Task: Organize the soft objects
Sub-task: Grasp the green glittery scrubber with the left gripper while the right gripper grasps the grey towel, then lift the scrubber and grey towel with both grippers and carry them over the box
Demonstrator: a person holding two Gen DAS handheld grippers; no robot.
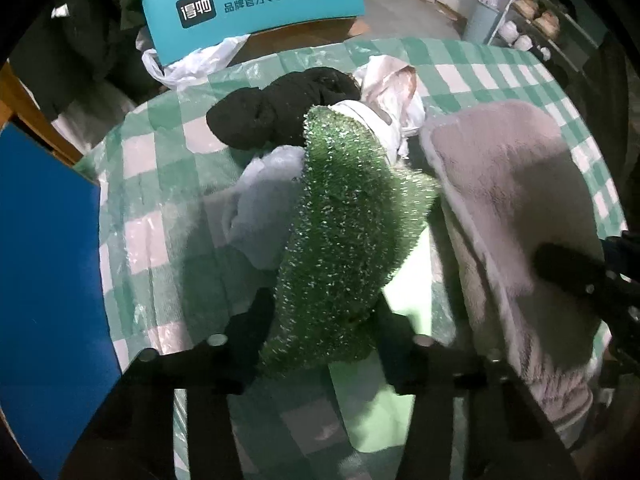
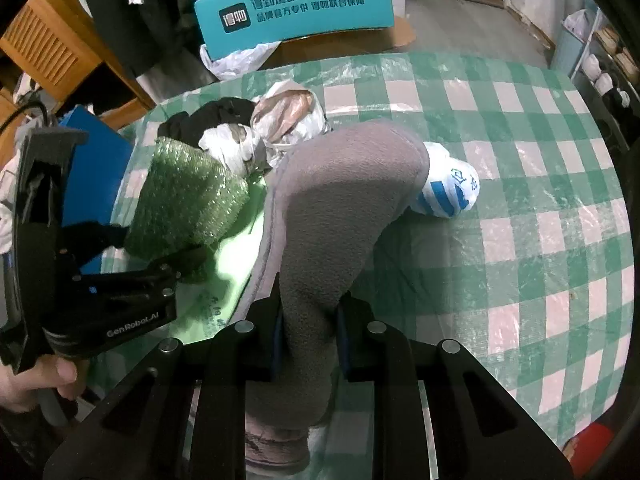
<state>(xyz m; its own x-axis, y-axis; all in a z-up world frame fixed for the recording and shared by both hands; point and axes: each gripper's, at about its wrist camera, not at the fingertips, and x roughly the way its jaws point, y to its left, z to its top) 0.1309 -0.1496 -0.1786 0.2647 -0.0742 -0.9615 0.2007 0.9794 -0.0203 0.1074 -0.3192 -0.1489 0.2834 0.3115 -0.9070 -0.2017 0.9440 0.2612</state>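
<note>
While our left tool [image 1: 320, 344] pinches the sparkly green scrubbing cloth [image 1: 352, 216] and our right tool [image 2: 308, 344] grips the grey fleece cloth [image 2: 336, 208], both partly lifted off the table [image 2: 520, 160], the black garment [image 1: 280, 108] and bagged bundles [image 2: 444, 188] remain unsorted.

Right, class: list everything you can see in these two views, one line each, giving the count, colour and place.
glittery cloth: one, green, held up over the table's near left part
fleece garment: one, grey, draped beside the green cloth
dark bundle: one, black, behind the green cloth
crumpled bags: several, white and brownish, mid-table
printed bag: one, white with blue, behind the fleece
tablecloth: one, green-and-white check, covering the table
sign: one, teal, beyond the table
board: one, blue, left edge
left claw: one, black, gripping the green cloth
right claw: one, black, gripping the fleece
hand: one, holding the left claw
</note>
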